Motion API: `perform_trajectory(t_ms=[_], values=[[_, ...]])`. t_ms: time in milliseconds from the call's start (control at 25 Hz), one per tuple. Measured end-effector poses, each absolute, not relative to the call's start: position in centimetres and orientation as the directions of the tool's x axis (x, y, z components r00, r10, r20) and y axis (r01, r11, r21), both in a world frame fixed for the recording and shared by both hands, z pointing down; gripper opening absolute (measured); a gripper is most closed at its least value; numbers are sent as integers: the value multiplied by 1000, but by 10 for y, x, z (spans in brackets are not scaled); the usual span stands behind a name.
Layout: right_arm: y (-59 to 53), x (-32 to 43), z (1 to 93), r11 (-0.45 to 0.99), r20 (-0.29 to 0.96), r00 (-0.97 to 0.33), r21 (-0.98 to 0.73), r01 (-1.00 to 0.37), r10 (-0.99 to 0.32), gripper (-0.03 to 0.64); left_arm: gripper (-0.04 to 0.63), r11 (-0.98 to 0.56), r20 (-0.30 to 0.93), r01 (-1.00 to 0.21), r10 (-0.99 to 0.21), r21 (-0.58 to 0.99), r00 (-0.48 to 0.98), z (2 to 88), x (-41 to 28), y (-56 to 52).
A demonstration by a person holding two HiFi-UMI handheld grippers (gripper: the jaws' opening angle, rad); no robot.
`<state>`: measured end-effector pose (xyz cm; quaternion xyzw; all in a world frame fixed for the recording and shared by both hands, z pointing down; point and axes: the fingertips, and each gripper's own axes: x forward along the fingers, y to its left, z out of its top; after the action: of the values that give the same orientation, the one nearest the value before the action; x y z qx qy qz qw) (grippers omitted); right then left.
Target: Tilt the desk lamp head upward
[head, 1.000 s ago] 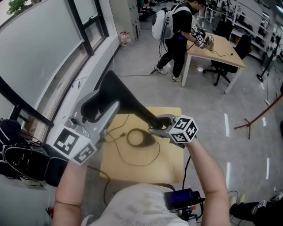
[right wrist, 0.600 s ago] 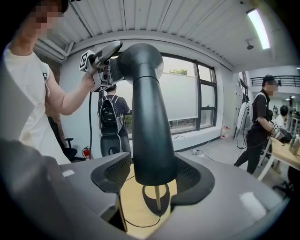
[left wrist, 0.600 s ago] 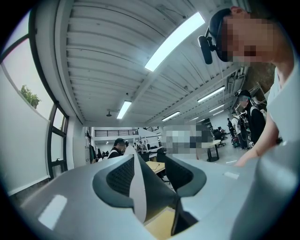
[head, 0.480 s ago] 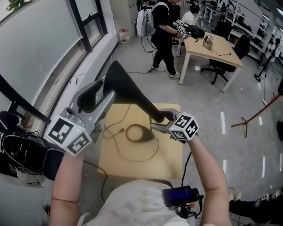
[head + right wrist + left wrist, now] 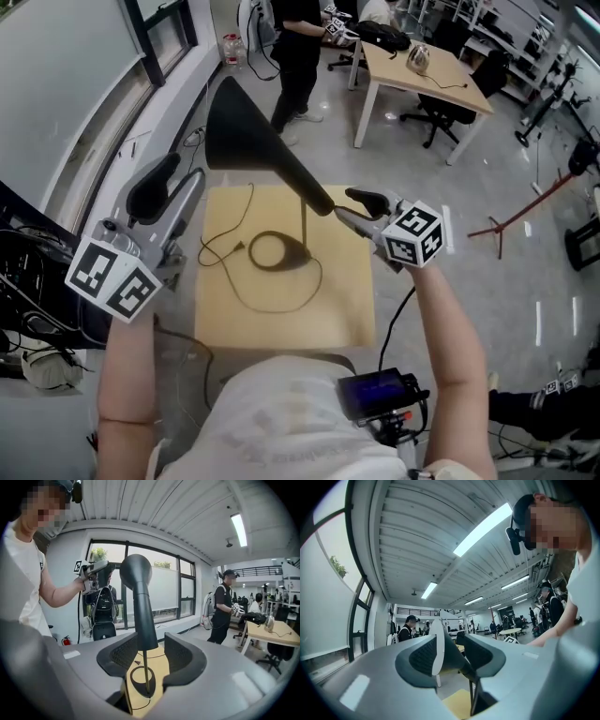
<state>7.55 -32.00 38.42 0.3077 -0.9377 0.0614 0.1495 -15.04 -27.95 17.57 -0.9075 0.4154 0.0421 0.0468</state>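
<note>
A black desk lamp stands on a small wooden table (image 5: 349,309). Its cone-shaped head (image 5: 251,131) is tilted, wide end up and to the left, narrow end down by the thin stem (image 5: 305,225) and round base (image 5: 277,251). My right gripper (image 5: 356,204) sits just right of the narrow end. Its jaws are closing, and the pads do not press on the cone (image 5: 138,592) seen between them. My left gripper (image 5: 183,173) is open beside the wide rim. The rim's white inside (image 5: 436,648) shows edge-on between its jaws, untouched.
The lamp's cable (image 5: 246,286) loops over the tabletop and off its left side. A window wall runs along the left, with dark bags (image 5: 28,319) below it. Behind the table a person (image 5: 295,37) stands by a desk (image 5: 427,70) and an office chair (image 5: 441,112).
The lamp head's wide end has swung upward. My right gripper, earlier around the narrow end, now sits just off it. My left gripper has drawn back to the left of the rim.
</note>
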Motion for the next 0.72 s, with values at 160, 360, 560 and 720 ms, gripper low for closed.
perform_trajectory(t_ms=[160,360,560,720], values=[[-307,68,375,776,286,-749,-33,-630,-597,158,166,-671,-97,-741,-737,-17,669,200,-169,-272],[-284,61,369,751,232,-738,-44,-659,-634,96,125,-704,-56,-710,-709,16,702,244,-180,-255],[-249,58,368,712,186,-717,-106,-694,-672,23,42,-736,6,-672,-674,88,739,304,-179,-235],[-225,60,366,704,149,-719,-145,-695,-679,12,2,-748,43,-652,-653,124,756,340,-170,-228]])
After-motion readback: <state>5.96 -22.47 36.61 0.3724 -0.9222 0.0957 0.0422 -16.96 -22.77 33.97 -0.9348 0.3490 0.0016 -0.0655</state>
